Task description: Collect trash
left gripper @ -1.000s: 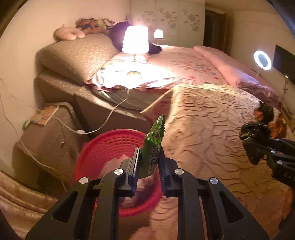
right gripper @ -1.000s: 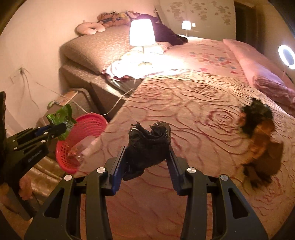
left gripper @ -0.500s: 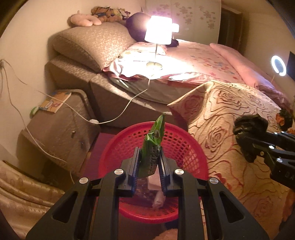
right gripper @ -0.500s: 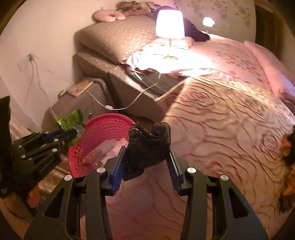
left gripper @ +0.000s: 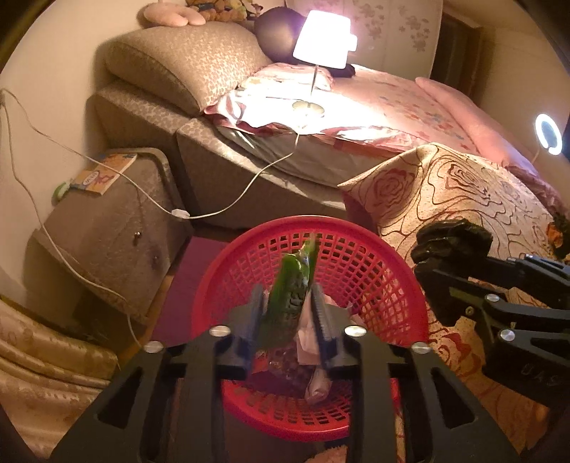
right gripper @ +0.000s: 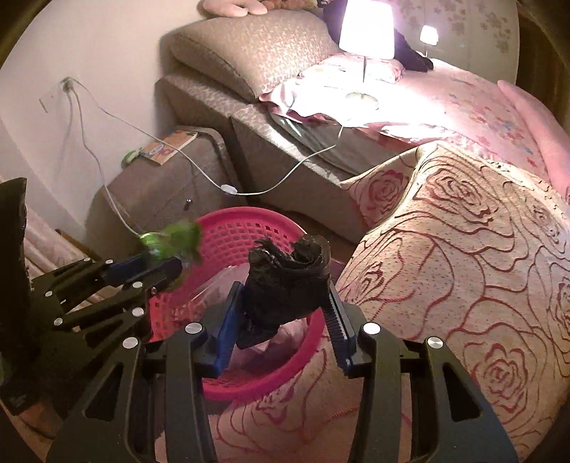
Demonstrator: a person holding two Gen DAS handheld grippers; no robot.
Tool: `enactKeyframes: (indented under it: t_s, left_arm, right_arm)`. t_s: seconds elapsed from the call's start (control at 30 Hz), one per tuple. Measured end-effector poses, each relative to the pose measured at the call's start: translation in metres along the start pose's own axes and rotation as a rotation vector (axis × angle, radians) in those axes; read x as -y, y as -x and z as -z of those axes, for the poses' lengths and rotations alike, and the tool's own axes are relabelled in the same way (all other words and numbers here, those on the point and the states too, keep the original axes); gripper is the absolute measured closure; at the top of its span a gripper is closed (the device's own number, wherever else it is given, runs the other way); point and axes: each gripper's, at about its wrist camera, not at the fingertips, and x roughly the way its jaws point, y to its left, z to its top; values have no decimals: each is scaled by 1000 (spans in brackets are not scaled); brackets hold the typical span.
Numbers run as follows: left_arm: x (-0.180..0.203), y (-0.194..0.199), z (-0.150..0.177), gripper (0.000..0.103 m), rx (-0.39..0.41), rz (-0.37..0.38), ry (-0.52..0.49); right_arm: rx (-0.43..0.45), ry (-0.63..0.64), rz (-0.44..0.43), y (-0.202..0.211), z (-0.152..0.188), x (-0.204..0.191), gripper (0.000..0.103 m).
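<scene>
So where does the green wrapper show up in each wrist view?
Left wrist view: the green wrapper sits low in the centre, between the left claw's fingers, above the red basket.
Right wrist view: it is blurred at centre-left, at the left claw's tip, over the basket's left rim.
Shared landmark: the lit lamp on the bed.

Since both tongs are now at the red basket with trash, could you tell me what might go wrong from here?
1. The green wrapper, blurred between the left tongs whose jaws have just been opening, could flutter past the red basket onto the floor.
2. The black bag in the right tongs hangs near the basket's bedside rim and could land on the rose blanket.
</scene>
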Motion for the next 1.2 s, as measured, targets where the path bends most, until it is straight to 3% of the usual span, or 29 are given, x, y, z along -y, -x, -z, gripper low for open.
enactKeyframes:
  t_s: [0.1,0.23,0.57,1.2]
  left_arm:
    - [-2,-2,0,47,4,2,14]
    - [-3,-3,2,37,1,-4,20]
    - [-7,7,5,34,22,-28,32]
    - [62,55,11,31,96,33,-78]
  right_arm:
    - [-3,-17,4,-4,0,1,48]
    - [3,-25,3,-4,2,4,42]
    - [56,-28,17,19,14,14,40]
    - [175,-85,132,97,65,60,38]
